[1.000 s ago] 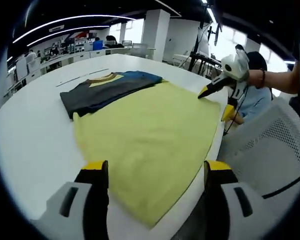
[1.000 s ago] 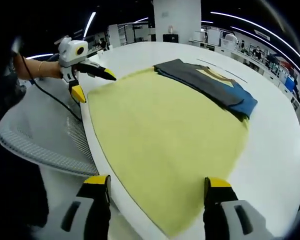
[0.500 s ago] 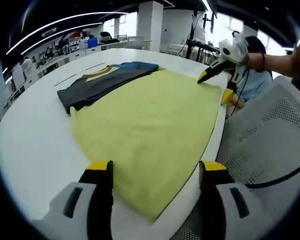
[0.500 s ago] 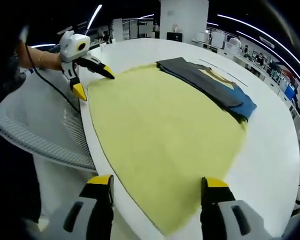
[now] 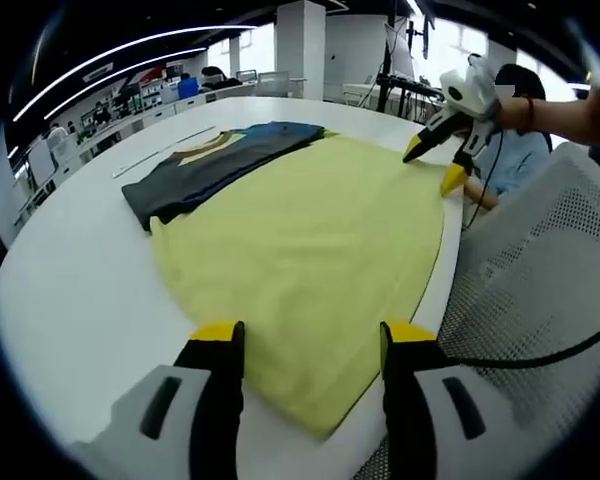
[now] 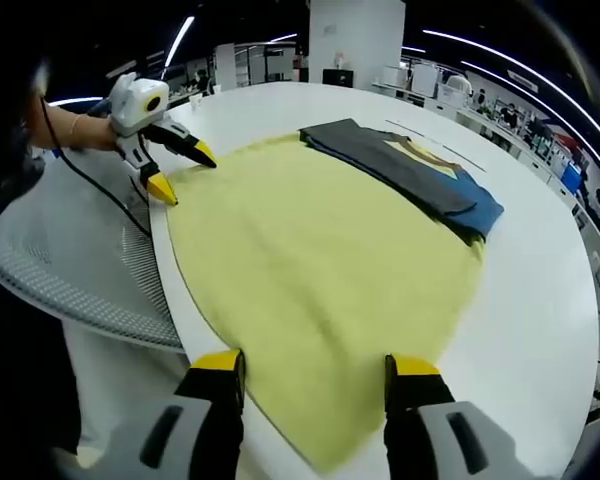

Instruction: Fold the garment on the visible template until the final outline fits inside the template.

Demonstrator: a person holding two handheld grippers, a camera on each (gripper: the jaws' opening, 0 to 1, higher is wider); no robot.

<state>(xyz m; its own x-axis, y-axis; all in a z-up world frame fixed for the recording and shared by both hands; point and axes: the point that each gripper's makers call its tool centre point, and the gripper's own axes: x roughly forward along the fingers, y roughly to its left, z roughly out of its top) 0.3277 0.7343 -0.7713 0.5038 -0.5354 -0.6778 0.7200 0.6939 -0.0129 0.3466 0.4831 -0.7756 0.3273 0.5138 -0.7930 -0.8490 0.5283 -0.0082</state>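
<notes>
A yellow garment point(image 5: 300, 230) lies spread flat on the round white table point(image 5: 70, 290), one side following the table's rim. In the left gripper view my left gripper point(image 5: 315, 340) is open, its yellow-tipped jaws straddling the near edge of the cloth. My right gripper point(image 5: 430, 170) shows at the far corner, open, one tip over the cloth and one past the rim. In the right gripper view the yellow garment point(image 6: 320, 250) runs away from my open right gripper point(image 6: 315, 365). The left gripper point(image 6: 185, 175) stands open at the far corner.
A folded dark grey and blue garment point(image 5: 215, 165) with a yellow collar lies along the far side of the yellow cloth, also the folded garment point(image 6: 410, 170). A white mesh chair point(image 5: 540, 270) stands against the table rim. A seated person in blue point(image 5: 510, 170) is behind it.
Both cameras have come lower and closer to the cloth's ends. Each gripper's jaws stand somewhat narrower than a second ago. The garment lies as before.
</notes>
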